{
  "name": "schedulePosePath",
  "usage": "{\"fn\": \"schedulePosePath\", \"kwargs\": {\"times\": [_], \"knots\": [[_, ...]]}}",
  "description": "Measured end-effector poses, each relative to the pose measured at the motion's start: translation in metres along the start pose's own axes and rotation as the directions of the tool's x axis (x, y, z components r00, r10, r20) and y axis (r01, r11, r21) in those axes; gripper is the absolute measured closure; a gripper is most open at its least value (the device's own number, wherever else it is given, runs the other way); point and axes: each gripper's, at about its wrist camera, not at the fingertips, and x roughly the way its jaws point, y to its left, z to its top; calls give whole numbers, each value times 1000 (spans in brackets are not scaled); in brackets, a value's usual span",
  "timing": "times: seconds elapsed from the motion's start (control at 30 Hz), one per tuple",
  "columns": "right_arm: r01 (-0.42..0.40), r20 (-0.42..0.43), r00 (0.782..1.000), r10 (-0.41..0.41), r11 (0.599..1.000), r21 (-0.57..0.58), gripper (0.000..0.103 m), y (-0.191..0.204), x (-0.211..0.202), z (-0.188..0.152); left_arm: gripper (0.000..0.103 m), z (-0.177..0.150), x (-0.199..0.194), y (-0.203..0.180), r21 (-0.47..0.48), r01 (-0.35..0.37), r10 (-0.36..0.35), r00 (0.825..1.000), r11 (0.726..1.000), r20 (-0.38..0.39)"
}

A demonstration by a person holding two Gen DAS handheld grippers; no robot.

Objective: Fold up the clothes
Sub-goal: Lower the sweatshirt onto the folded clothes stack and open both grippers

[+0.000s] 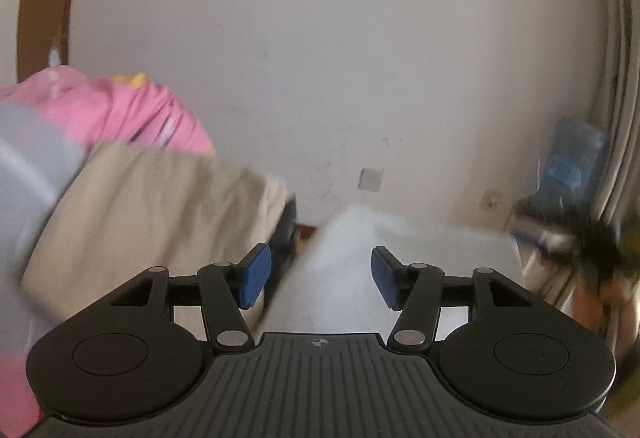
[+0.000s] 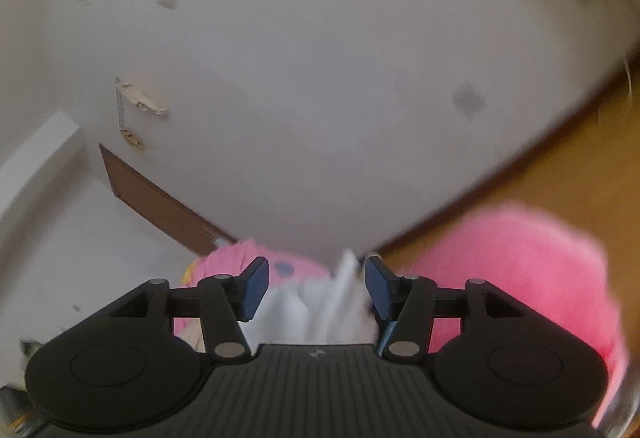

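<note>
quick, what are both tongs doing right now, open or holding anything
Left tongs: open, white cloth in the gap, not clamped.
Right tongs: open, white fabric between the pads, not clamped.

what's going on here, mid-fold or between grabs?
Looks like between grabs. Both frames are motion-blurred. The left gripper has its jaws open with white cloth bunched between them, not pinched. The right gripper is open too, over white fabric with a pink garment beside it. A beige garment and more pink clothing lie off to the left gripper's side.
</note>
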Motion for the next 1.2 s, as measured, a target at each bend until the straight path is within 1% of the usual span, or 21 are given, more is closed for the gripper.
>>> {"fn": "schedulePosePath", "kwargs": {"times": [0.03,0.1,0.17,0.23,0.27,0.3,0.33,0.4,0.43,0.5,0.53,0.57,0.63,0.7,0.8,0.87,0.93,1.0,1.03,1.17,1.2], "knots": [[-8,-19,1000,7,998,-64,48,18,3,4,47,-12,-4,-7,15,-13,13,1000,1000,-2],[-63,-144,989,32,973,-221,48,66,29,1,47,-38,-8,-16,17,-20,20,1000,1000,-9],[-133,-278,960,36,930,-341,50,112,61,-6,48,-56,-7,-19,-36,-12,11,1000,999,-8],[-176,-421,907,-5,904,-390,57,146,108,-24,48,-69,-5,-17,-103,-10,11,1000,995,8],[-180,-480,877,-29,906,-384,57,154,133,-33,48,-73,-5,-16,-129,-14,17,1000,992,18],[-184,-540,840,-55,906,-380,58,160,158,-43,48,-74,-6,-12,-152,-17,22,999,988,31],[-190,-598,798,-82,907,-377,62,165,183,-53,48,-73,-5,-7,-167,-15,22,999,986,44],[-121,-620,757,-205,889,-442,62,166,218,-78,48,-68,8,1,-193,-18,25,999,981,33],[-100,-619,752,-226,890,-445,63,164,224,-79,48,-66,15,6,-207,-22,27,999,978,23],[-65,-614,751,-242,899,-433,67,160,231,-76,48,-68,27,16,-249,-34,31,999,968,-16],[-47,-612,750,-251,903,-427,67,158,235,-74,48,-70,34,22,-271,-42,33,999,962,-37],[-43,-602,765,-229,914,-402,67,158,229,-66,48,-71,35,27,-293,-38,25,999,955,-48],[-64,-576,796,-187,920,-386,66,158,200,-47,48,-74,32,33,-326,-20,3,999,945,-52],[-84,-540,827,-158,915,-395,66,154,156,-25,48,-77,21,33,-320,-20,7,999,947,-44],[-97,-490,864,-118,915,-391,66,143,97,5,48,-75,0,28,-306,-6,7,1000,952,1],[-100,-476,872,-112,912,-398,66,137,61,17,47,-72,-11,19,-289,6,0,1000,957,21],[-90,-482,863,-149,894,-438,66,125,42,12,46,-70,-14,10,-284,-3,6,1000,959,11],[-26,-454,860,-233,868,-495,66,110,43,5,46,-68,-17,2,-282,-17,17,1000,959,-1],[13,-427,859,-282,846,-533,67,102,48,2,46,-68,-18,-2,-280,-24,23,1000,960,-7],[124,-304,877,-373,785,-607,67,97,38,1,46,-64,-23,-17,-275,-52,45,998,960,-32],[83,-322,890,-323,809,-582,67,102,25,2,44,-64,-24,-21,-274,-59,50,998,960,-38]]}}
